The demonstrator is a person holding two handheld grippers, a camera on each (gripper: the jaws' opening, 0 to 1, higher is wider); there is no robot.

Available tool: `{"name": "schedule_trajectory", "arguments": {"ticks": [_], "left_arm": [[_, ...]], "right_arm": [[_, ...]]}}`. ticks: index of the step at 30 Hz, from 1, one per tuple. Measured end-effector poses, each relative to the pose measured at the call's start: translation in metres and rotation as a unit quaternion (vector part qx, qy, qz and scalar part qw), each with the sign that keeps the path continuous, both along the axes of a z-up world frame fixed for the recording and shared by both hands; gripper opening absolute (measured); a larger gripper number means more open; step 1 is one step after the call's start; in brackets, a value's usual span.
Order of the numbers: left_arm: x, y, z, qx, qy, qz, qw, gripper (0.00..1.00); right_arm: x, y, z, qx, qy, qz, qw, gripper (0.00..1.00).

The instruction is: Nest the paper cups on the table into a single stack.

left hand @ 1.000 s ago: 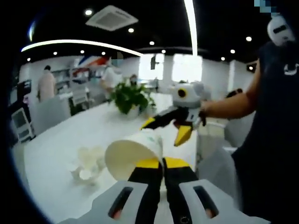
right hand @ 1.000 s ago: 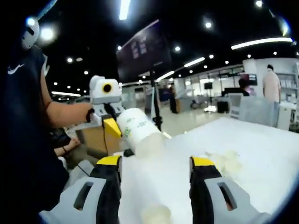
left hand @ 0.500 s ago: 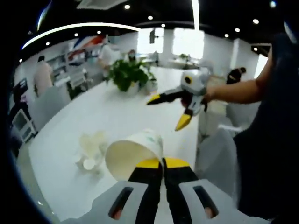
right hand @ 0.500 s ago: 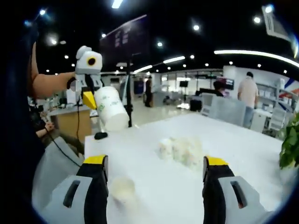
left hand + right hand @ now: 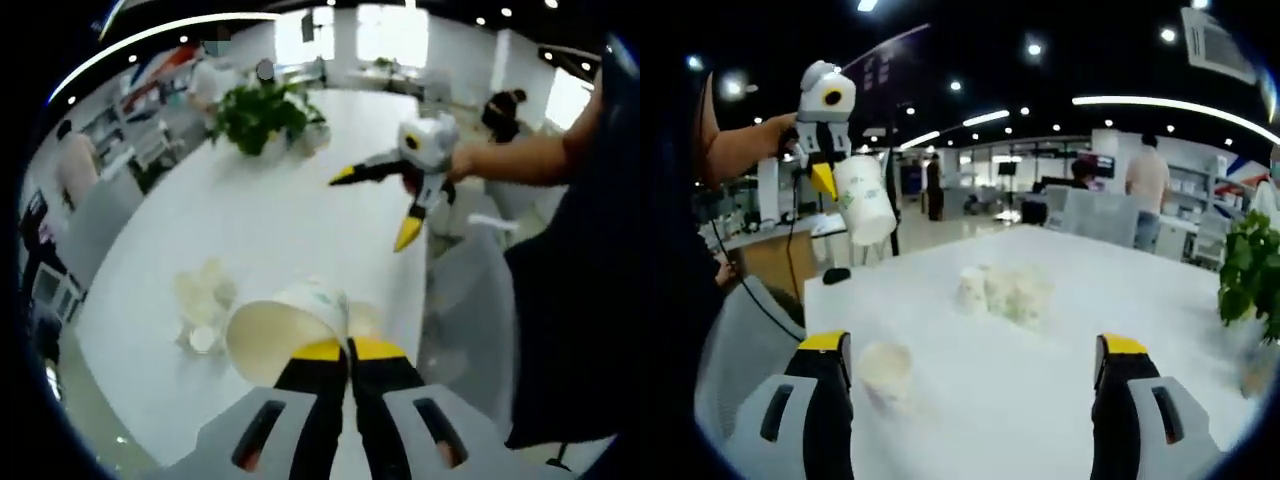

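My left gripper [image 5: 347, 348] is shut on the rim of a white paper cup [image 5: 285, 335], which lies tilted with its mouth to the left. In the right gripper view the same left gripper [image 5: 825, 178] holds that cup [image 5: 865, 200] high above the table's near left corner. The right gripper [image 5: 972, 350] is open and nothing is between its jaws. A single cup [image 5: 885, 372] stands upright just inside its left jaw. A cluster of several cups [image 5: 1005, 292] sits mid-table, also seen as the cluster [image 5: 200, 310]. The right gripper [image 5: 375, 208] hovers open over the table's edge.
The long white table [image 5: 1060, 410] carries a potted plant [image 5: 262, 115] at its far end; the plant [image 5: 1250, 270] is at the right. Grey chairs [image 5: 740, 340] stand along the table's side. People stand in the background.
The right gripper's jaws have spread wider. Its view has swung over the table, bringing in the cup cluster and the single cup. The left gripper, still holding its cup, now looks down from higher.
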State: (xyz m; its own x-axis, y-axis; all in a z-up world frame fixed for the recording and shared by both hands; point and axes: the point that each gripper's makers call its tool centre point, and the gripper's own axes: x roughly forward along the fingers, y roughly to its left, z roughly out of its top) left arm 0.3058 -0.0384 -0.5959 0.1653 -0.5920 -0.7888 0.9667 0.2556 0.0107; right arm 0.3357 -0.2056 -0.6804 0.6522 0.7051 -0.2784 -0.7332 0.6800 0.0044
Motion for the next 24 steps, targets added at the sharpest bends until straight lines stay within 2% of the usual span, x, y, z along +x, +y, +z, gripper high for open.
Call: {"name": "schedule_trajectory", "arguments": {"ticks": [2, 9, 12, 15, 17, 24], "left_arm": [[0.004, 0.000, 0.001, 0.025, -0.020, -0.017, 0.9994, 0.00], [0.005, -0.011, 0.013, 0.068, -0.006, -0.030, 0.9972, 0.00], [0.005, -0.011, 0.012, 0.098, -0.014, -0.050, 0.9939, 0.00], [0.000, -0.016, 0.009, 0.112, -0.005, -0.067, 0.9914, 0.00], [0.004, -0.017, 0.006, 0.129, -0.010, -0.067, 0.9893, 0.00], [0.002, -0.025, 0.004, 0.168, 0.016, -0.055, 0.9841, 0.00]], "right_arm": [[-0.002, -0.001, -0.002, -0.002, 0.003, 0.000, 1.0000, 1.00], [-0.003, -0.008, -0.007, -0.004, 0.005, -0.009, 0.9999, 1.00], [-0.004, -0.009, -0.008, -0.004, 0.007, -0.011, 0.9999, 1.00], [-0.005, -0.011, -0.010, -0.002, 0.008, -0.013, 0.9999, 1.00], [-0.007, -0.010, -0.009, 0.000, 0.009, -0.013, 0.9999, 1.00], [-0.008, -0.014, -0.011, 0.002, 0.011, -0.013, 0.9998, 1.00]]}}
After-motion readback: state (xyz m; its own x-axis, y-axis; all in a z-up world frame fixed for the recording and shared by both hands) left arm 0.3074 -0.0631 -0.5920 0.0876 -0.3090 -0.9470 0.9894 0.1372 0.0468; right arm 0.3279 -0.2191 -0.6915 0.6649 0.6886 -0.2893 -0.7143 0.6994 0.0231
